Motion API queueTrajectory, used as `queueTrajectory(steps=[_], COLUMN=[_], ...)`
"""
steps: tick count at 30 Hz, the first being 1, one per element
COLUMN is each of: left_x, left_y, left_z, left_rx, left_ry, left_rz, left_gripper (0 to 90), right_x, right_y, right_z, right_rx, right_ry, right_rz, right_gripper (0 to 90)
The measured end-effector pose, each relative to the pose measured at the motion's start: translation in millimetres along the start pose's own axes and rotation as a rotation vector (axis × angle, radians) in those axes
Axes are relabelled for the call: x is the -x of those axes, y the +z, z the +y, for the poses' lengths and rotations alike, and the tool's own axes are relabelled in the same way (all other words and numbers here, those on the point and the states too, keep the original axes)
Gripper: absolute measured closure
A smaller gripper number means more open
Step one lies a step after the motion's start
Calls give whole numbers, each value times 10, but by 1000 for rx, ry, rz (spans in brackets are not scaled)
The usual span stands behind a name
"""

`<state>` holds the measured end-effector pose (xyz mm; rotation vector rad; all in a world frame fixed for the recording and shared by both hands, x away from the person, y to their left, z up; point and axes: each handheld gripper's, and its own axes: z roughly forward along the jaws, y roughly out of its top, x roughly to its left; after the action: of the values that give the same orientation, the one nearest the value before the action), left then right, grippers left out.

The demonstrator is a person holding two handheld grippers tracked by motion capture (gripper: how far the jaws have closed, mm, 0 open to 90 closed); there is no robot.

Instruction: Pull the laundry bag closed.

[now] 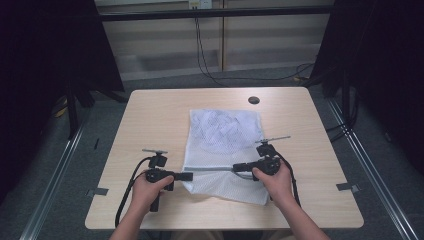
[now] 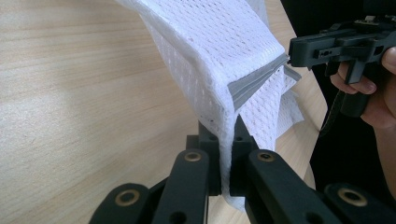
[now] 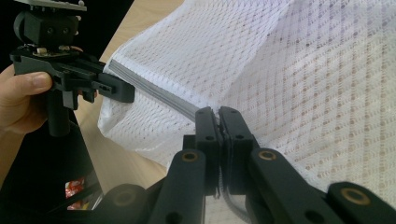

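Note:
A white mesh bag (image 1: pixel 225 135) lies flat in the middle of the wooden table (image 1: pixel 155 120), with crumpled pale cloth inside its far half. A grey zipper strip (image 1: pixel 210 169) runs across it near the front. My left gripper (image 1: pixel 186 176) is shut on the bag's left edge (image 2: pixel 219 56) at the zipper's end (image 2: pixel 257 79), and the mesh is pinched between its jaws (image 2: pixel 229 140). My right gripper (image 1: pixel 236 167) is shut on the zipper strip (image 3: pixel 159 95) farther right, its jaws (image 3: pixel 218 119) pressed together on it. The two grippers point at each other.
A round black hole (image 1: pixel 254 100) sits in the table near the far edge. Bare tabletop runs left and right of the bag. Black cables (image 1: pixel 205 60) trail on the floor behind, and dark curtains (image 1: pixel 45 50) hang at both sides.

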<state>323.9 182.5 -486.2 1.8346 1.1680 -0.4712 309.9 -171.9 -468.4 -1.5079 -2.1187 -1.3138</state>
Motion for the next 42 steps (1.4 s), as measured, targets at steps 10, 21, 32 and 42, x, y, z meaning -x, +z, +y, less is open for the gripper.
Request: queueTrajectory(steps=[10,21,32,42], left_x=[6,-2,2,-26], left_y=[3,4,-13,-31], left_z=[0,3,5,11], left_rx=[4,8,15,11], left_ry=[-15,-16,-34,-17], left_rz=[-13,-5,-10,3], left_gripper=[887,886,886,886], right_x=[25,52,104,145], right_y=[-42,-74,-114,-166], right_z=[15,22,9,-2], right_rx=[8,5,4,6], right_ry=[8,21,33,42], right_rz=[7,13,6,0], right_gripper=[870,870,870,870])
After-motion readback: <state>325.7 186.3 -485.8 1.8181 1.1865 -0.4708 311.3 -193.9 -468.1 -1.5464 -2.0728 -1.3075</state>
